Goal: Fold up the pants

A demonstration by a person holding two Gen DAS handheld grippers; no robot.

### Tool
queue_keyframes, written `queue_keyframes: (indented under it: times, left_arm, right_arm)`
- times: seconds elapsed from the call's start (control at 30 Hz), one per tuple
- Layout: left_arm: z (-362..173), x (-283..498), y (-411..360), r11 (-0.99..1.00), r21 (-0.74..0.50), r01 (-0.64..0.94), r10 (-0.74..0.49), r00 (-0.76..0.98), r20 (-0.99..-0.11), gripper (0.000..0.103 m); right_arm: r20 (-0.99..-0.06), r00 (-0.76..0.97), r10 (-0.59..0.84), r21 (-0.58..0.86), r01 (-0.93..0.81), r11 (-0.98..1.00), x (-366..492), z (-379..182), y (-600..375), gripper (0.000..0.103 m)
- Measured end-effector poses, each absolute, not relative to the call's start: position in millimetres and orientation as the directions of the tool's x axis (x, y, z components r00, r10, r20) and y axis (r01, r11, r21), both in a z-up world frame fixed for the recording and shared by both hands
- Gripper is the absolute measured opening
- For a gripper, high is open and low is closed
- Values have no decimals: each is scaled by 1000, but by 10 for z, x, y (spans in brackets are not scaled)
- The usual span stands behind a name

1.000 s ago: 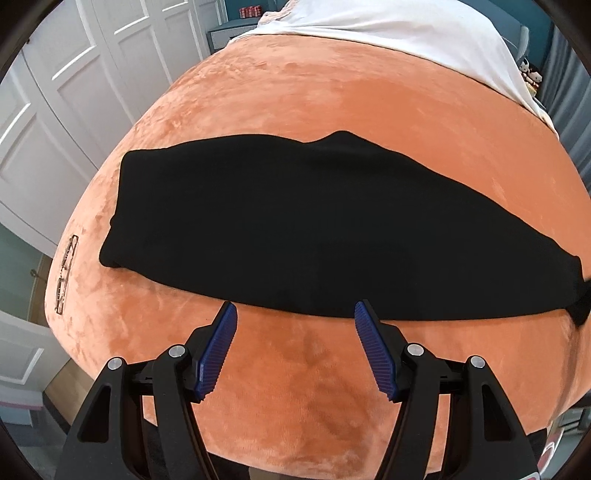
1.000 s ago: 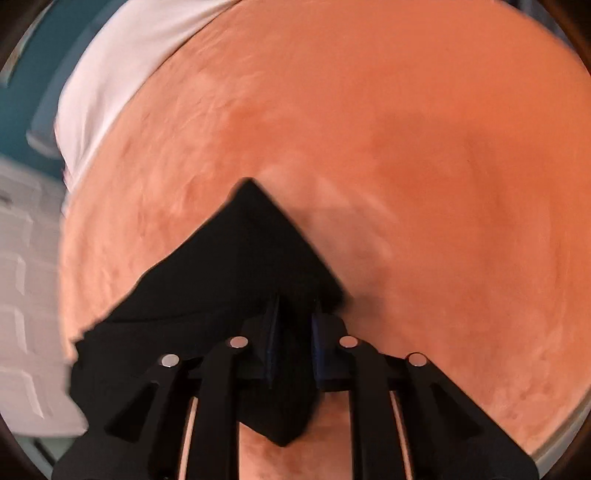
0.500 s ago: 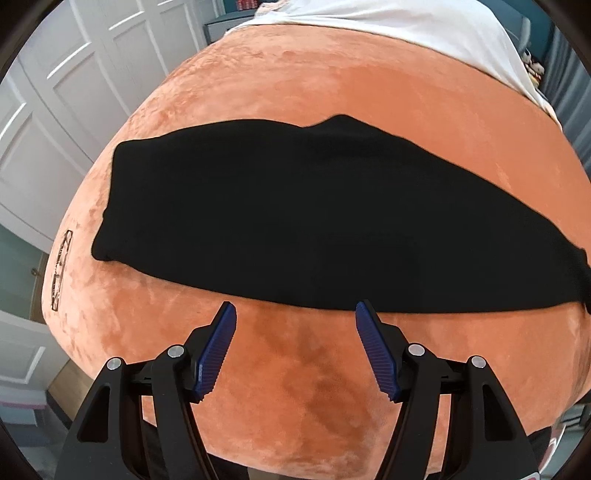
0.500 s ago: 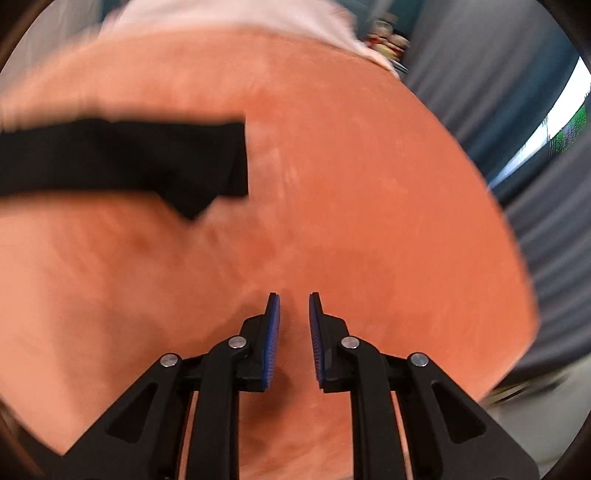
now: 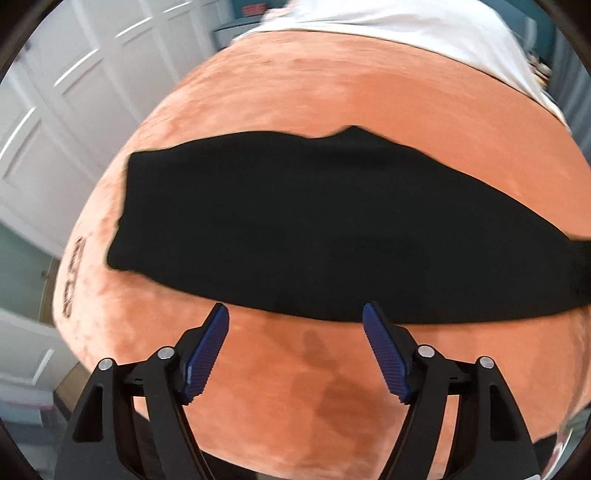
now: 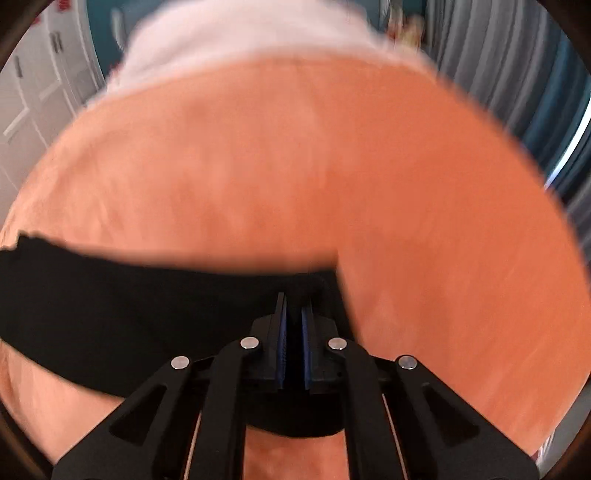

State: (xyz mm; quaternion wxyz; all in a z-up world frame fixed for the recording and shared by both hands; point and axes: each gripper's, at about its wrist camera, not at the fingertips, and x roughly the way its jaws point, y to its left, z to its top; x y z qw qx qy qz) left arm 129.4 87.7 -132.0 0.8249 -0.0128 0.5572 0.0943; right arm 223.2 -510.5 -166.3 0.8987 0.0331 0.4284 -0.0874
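The black pants (image 5: 314, 229) lie folded lengthwise in a long band across the orange plush blanket (image 5: 332, 92). My left gripper (image 5: 295, 314) is open and empty, its blue pads just short of the band's near edge. In the right wrist view the pants (image 6: 129, 314) run off to the left. My right gripper (image 6: 293, 306) is over their right end, jaws nearly together. The view is blurred, so I cannot tell whether cloth is pinched between them.
A white sheet (image 5: 424, 26) covers the far end of the bed. White panelled cupboard doors (image 5: 55, 110) stand to the left, grey curtains (image 6: 517, 74) to the right. The bed's near edge drops off just under the left gripper.
The right gripper let go of the pants end, swung away over bare blanket, and has come back over the right end. The left gripper shifted only slightly and stayed open.
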Motion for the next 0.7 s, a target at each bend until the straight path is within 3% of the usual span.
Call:
queue_keyframes:
  times: [0.07, 0.13, 0.2, 0.27, 0.3, 0.33, 0.4, 0.5, 0.53, 0.57, 0.6, 0.7]
  left_arm:
    - [-1424, 1337, 1223, 966, 44, -255, 127, 321, -939, 73]
    - [-1515, 1340, 1603, 941, -14, -337, 91, 295, -951, 73]
    - [-1608, 1275, 2063, 891, -53, -452, 87, 283, -955, 73]
    - [-1743, 1225, 2494, 838, -93, -538, 65, 267, -961, 73]
    - [-1794, 1217, 2632, 825, -109, -555, 51, 266, -963, 73]
    - [-1863, 1228, 2804, 810, -115, -575, 47, 259, -965, 73]
    - [-1973, 1283, 3059, 787, -121, -605, 43, 249, -967, 73]
    - [-2168, 1424, 3349, 745, -238, -623, -67, 285, -956, 73]
    - [-2145, 1473, 3372, 747, -257, -613, -66, 316, -946, 58]
    - [-2078, 1572, 3364, 776, -288, -561, -87, 357, -930, 11]
    - [-2007, 1690, 3338, 799, -330, -503, -141, 377, -915, 7]
    - [-1415, 1940, 3296, 867, -344, -361, -115, 528, -842, 7]
  right_arm:
    - [-797, 551, -247, -129, 245, 961, 2404, -1885, -5295, 13]
    - [-859, 328, -393, -300, 300, 906, 2550, -2288, -5453, 14]
    - [-812, 419, -407, -271, 347, 898, 2342, -2110, -5342, 14]
    - [-767, 500, -403, -223, 382, 897, 2104, -1900, -5163, 43]
    - [-743, 537, -399, -195, 397, 897, 1950, -1797, -4975, 63]
    - [-737, 554, -387, -180, 390, 903, 1883, -1758, -4879, 73]
    - [-746, 578, -332, -139, 352, 926, 1730, -1727, -4495, 73]
    - [-782, 571, -249, -88, 294, 952, 1577, -1741, -4087, 73]
    - [-796, 563, -225, -76, 276, 958, 1597, -1769, -3900, 73]
    - [-800, 559, -216, -69, 271, 960, 1549, -1783, -3793, 73]
    - [-815, 553, -174, -38, 249, 968, 1614, -1796, -3597, 73]
    - [-810, 574, -123, 0, 209, 978, 1724, -1728, -3266, 73]
